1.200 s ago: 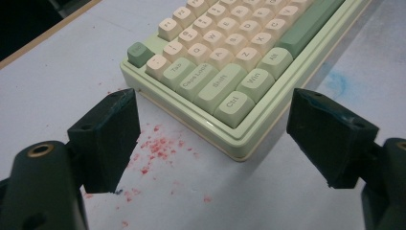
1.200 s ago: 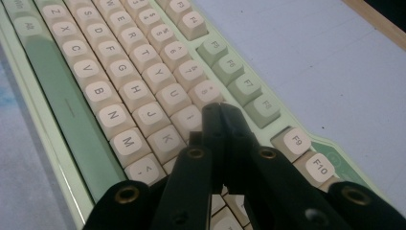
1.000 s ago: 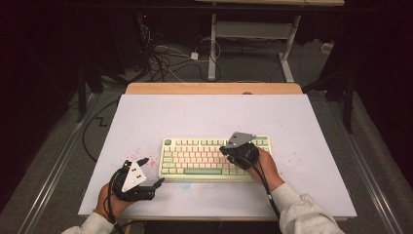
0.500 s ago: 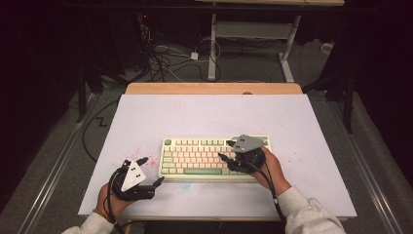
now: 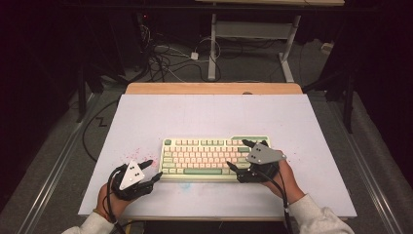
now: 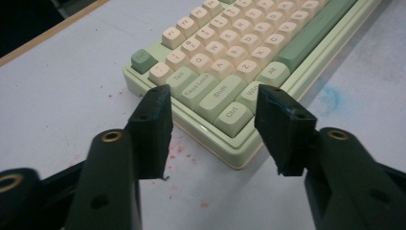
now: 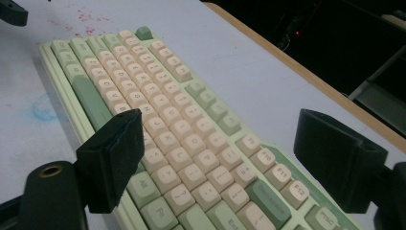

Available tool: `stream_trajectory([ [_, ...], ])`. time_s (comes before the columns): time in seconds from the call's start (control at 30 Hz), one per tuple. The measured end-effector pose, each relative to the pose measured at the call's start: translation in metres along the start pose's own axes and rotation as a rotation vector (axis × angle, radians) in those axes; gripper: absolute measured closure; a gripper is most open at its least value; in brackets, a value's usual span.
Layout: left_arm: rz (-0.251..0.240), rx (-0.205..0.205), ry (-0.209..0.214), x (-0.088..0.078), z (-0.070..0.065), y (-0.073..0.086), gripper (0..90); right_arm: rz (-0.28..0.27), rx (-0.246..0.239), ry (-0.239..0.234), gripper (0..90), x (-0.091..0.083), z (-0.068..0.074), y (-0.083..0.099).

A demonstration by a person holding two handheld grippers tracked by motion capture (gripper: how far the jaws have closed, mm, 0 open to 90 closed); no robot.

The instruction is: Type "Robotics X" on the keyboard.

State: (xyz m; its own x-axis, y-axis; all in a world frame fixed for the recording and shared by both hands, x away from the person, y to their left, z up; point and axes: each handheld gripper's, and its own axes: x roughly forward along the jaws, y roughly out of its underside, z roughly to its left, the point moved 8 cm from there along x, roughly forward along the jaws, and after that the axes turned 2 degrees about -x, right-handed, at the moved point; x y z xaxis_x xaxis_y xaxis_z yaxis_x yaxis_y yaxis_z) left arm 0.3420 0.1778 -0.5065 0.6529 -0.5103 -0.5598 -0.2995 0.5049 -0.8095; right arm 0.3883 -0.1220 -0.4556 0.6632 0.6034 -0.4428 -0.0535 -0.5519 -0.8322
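A: In the high view, the keyboard (image 5: 214, 158) lies flat near the front middle of the white table (image 5: 209, 112). The left gripper (image 5: 151, 171) sits just off the keyboard's left end, near some red specks (image 5: 132, 155). The right gripper (image 5: 241, 156) hovers over the keyboard's right end.

B: And the left gripper view?

A: Its jaws have just been closing, yet they stand apart with nothing between them; the keyboard's (image 6: 239, 62) near corner, by Ctrl and Shift, lies just ahead. A blue smudge (image 6: 330, 98) marks the table beside it.

B: The right gripper view?

A: There the jaws have just been opening and now stand wide, released, pressing nothing. The keyboard (image 7: 172, 134) runs away beneath them, with its function-key row to the right.

B: So what step is this?

A: I'd judge both hands are lining up on the keyboard's two ends, not yet gripping. Next, each gripper probably needs to drop to the case edge, straddle it and clamp evenly, so the board does not tilt.
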Motion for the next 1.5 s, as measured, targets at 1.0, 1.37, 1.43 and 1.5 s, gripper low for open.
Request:
stream_trajectory([
  [1.0,0.135,0.084,0.115,0.047,-0.017,-0.057,87.8,0.043,0.045,0.089,18.1,-0.054,0.005,0.060],
  [1.37,0.200,0.121,0.157,0.084,-0.024,-0.080,87.7,0.070,0.031,0.086,18.5,-0.050,0.004,0.067],
  [1.43,0.208,0.122,0.170,0.090,-0.026,-0.082,87.7,0.071,0.022,0.082,18.7,-0.050,0.005,0.067],
  [1.5,0.215,0.120,0.167,0.096,-0.026,-0.084,87.7,0.077,0.018,0.082,18.8,-0.049,0.005,0.068],
])
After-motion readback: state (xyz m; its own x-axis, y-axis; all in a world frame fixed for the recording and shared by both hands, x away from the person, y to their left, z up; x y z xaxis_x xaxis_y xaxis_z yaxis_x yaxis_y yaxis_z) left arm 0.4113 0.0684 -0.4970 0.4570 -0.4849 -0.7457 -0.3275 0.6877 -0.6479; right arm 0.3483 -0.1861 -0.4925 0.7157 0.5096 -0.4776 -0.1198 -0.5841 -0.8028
